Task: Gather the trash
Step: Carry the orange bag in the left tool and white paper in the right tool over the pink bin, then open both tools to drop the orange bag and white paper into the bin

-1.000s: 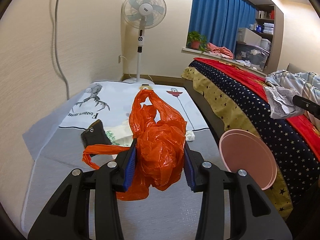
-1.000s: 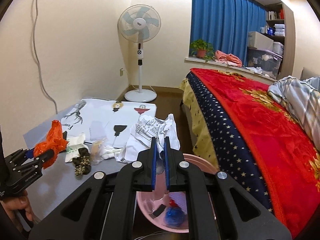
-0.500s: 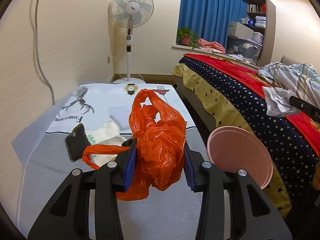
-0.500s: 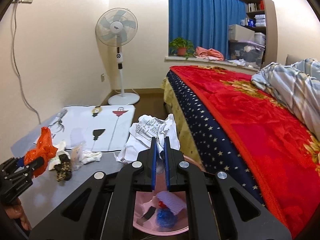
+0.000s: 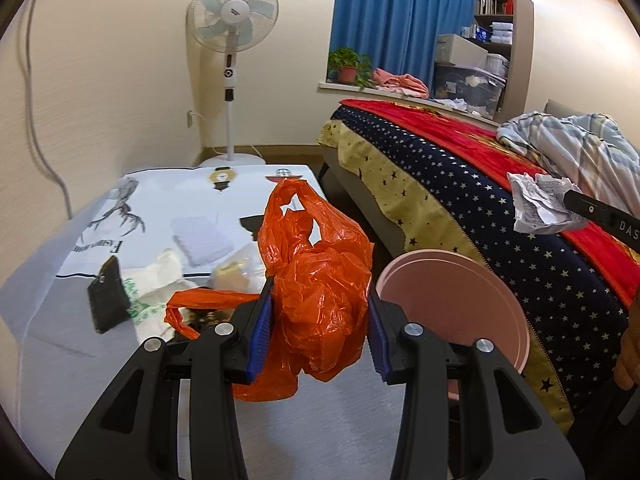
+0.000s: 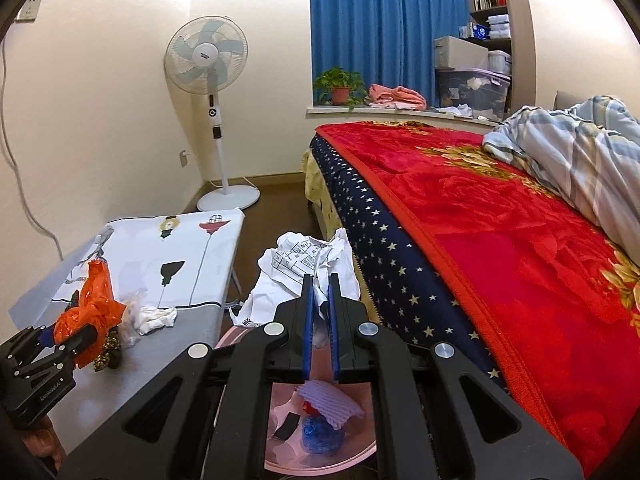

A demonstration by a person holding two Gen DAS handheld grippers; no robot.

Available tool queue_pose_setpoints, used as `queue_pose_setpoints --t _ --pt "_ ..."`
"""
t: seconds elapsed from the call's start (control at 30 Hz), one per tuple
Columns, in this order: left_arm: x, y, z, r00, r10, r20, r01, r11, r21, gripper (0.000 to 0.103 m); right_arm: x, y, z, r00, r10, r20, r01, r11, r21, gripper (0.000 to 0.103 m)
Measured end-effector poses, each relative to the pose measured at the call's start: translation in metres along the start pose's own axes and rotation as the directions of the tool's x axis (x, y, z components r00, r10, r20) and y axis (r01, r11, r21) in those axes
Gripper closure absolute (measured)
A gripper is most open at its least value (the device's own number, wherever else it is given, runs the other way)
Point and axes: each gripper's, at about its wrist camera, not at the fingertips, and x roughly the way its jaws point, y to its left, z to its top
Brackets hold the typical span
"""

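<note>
Left gripper (image 5: 320, 320) clamps orange plastic bag (image 5: 320, 280) above the counter (image 5: 312, 432). Right gripper (image 6: 320, 312), nearly closed, pinches crumpled paper (image 6: 304, 264) directly over pink bin (image 6: 320, 460), which stands between counter and bed (image 6: 500, 232).

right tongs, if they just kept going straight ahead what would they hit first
Probably the bed's starry side, just past the crumpled paper the right tongs grip. The pink bin sits below that line; depth is uncertain.
</note>
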Motion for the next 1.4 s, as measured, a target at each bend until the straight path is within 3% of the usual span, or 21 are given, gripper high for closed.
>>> queue_pose_setpoints --t 1.4 --pt "0.064 -0.102 0.008 0.985 -0.159 -0.066 0.163 0.985 0.06 0.062 0.023 -0.03 -0.005 0.995 -0.072 -0.064 0.074 0.996 0.043 0.096"
